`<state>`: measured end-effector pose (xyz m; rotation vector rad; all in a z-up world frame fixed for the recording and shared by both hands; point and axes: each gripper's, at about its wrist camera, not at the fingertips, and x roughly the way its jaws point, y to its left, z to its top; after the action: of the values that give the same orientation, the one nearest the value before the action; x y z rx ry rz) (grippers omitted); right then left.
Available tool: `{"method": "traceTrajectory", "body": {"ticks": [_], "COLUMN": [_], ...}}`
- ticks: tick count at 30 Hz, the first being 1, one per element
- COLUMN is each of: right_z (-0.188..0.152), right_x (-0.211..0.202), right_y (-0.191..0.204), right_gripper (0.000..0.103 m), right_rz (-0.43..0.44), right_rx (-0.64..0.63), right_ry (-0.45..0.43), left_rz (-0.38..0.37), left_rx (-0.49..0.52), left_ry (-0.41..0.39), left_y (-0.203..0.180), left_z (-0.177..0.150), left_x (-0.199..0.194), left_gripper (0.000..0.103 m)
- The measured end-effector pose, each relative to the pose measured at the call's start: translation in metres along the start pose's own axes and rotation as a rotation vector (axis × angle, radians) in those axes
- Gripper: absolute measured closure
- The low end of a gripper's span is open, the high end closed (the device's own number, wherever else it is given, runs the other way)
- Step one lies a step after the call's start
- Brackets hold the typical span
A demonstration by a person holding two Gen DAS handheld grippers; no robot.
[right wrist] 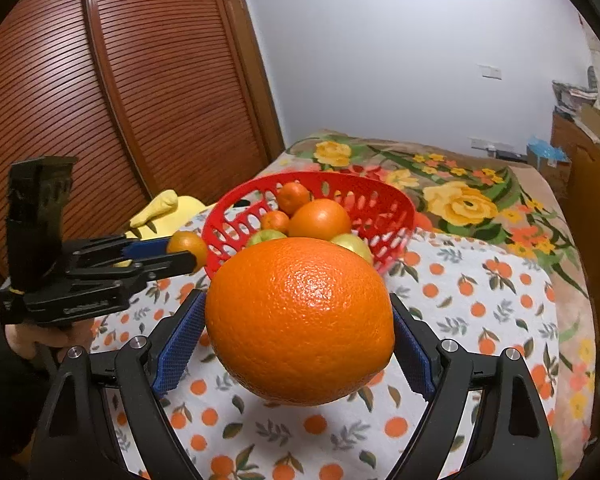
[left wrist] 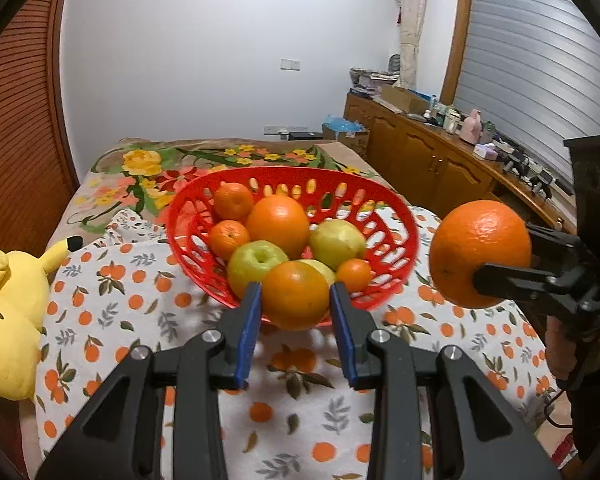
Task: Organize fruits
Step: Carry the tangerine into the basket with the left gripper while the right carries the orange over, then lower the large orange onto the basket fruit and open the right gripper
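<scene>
Meanwhile, a small orange (left wrist: 295,295) was clamped between the left gripper (left wrist: 296,300) pads and a big orange (right wrist: 300,322) was pinched by the right gripper (right wrist: 298,336), both carried clear of the cloth (right wrist: 480,300), presumably bound for the red basket (left wrist: 404,236) just ahead.

Even, fairly bright indoor light from above. White glare spots sit on the big orange (right wrist: 300,320) and on the fruit in the red basket (left wrist: 396,216). Shadows beneath are soft. Fisheye bending curves walls and doors; dark vignette rings both views. Basket rim slightly smeared.
</scene>
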<state>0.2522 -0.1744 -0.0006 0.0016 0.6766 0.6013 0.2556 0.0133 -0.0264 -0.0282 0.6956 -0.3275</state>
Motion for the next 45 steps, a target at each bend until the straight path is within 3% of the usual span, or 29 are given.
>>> {"method": "traceTrajectory", "body": {"ticks": [28,33,45], "right_z": [0.044,0.051,0.071], "right_x": [0.077,0.092,0.117], "right_y": [-0.031,-0.035,-0.036], "right_gripper": [0.014,0.014,0.014], "right_rz": [-0.020,-0.019,-0.080], "right_rx": [-0.004,-0.005,-0.032], "right_ry": [0.069,0.084,0.096], "left_rz": [0.020,0.041,0.072], "left_rx": [-0.027,-0.038,-0.060], "left_ry": [0.047,0.044,0.019], "left_y": [0.033,0.038,0.049], "left_z": [0.031,0.035,0.032], "left_x": [0.064,0.064,0.053], "left_gripper": [0.068,0.054,0.047]}}
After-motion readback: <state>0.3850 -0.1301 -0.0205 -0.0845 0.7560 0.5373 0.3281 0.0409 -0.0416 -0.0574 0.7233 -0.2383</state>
